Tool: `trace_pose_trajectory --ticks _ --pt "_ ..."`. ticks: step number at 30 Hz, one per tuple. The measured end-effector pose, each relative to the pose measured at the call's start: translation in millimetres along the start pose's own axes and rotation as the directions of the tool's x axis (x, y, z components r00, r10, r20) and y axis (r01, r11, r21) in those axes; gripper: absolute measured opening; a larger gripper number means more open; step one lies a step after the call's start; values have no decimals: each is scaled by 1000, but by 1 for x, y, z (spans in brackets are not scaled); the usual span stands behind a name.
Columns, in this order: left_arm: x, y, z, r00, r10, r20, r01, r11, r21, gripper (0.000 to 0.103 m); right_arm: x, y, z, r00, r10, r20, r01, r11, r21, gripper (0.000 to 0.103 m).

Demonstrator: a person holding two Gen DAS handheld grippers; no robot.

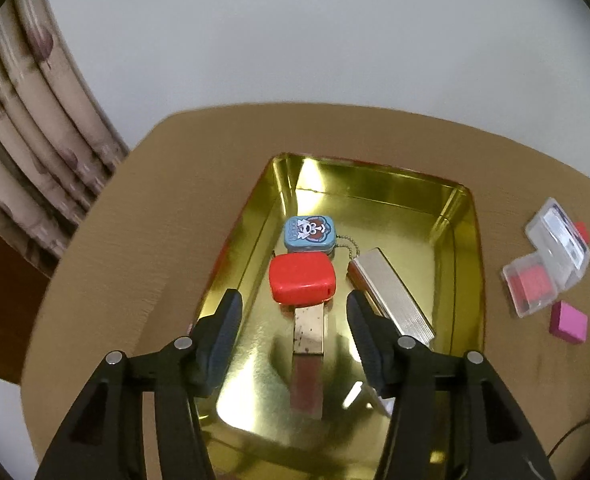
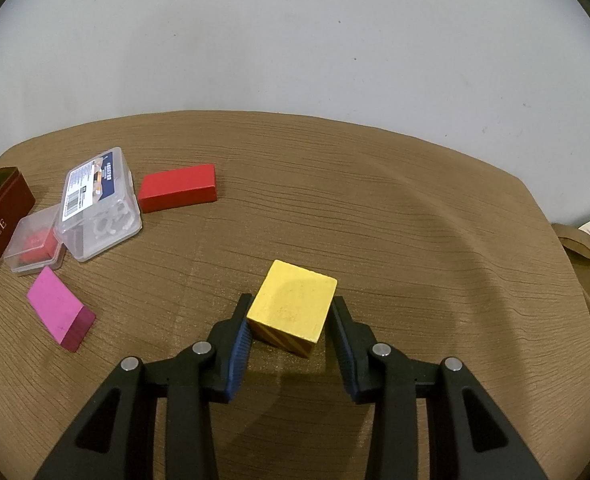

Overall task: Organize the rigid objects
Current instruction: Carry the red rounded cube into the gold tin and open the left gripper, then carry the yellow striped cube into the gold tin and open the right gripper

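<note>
Right gripper (image 2: 291, 322) jaws bracketing yellow block (image 2: 293, 306) on bench, contact uncertain; stiff, light, smooth-painted, best squeezed across flat sides. Left gripper (image 1: 293, 328) jaws wide, empty.

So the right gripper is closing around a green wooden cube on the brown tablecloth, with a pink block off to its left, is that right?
Not quite: the wooden cube is yellow, not green. The right wrist view shows it between the fingers of the right gripper on the brown tablecloth, with the pink block off to the left.
</note>
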State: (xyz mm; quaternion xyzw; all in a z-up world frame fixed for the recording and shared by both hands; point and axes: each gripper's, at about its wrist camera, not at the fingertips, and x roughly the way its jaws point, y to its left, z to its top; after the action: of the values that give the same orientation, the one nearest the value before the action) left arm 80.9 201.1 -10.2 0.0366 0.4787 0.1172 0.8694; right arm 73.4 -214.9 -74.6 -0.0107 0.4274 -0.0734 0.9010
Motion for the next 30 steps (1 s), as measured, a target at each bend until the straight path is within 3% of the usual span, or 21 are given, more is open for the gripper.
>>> trace_pose_trajectory --ticks 17,23,30 --pt "-30 10 -31 999 3 38 -1 999 -53 64 -17 14 4 1000 14 13 -14 1000 -19 37" --pt "-33 15 -31 999 -9 44 12 998 -61 69 -54 53 16 992 104 66 -100 993 -68 37" --pt "-38 26 -28 999 -2 52 7 996 -92 71 -87 130 23 963 263 66 -245 950 -195 37"
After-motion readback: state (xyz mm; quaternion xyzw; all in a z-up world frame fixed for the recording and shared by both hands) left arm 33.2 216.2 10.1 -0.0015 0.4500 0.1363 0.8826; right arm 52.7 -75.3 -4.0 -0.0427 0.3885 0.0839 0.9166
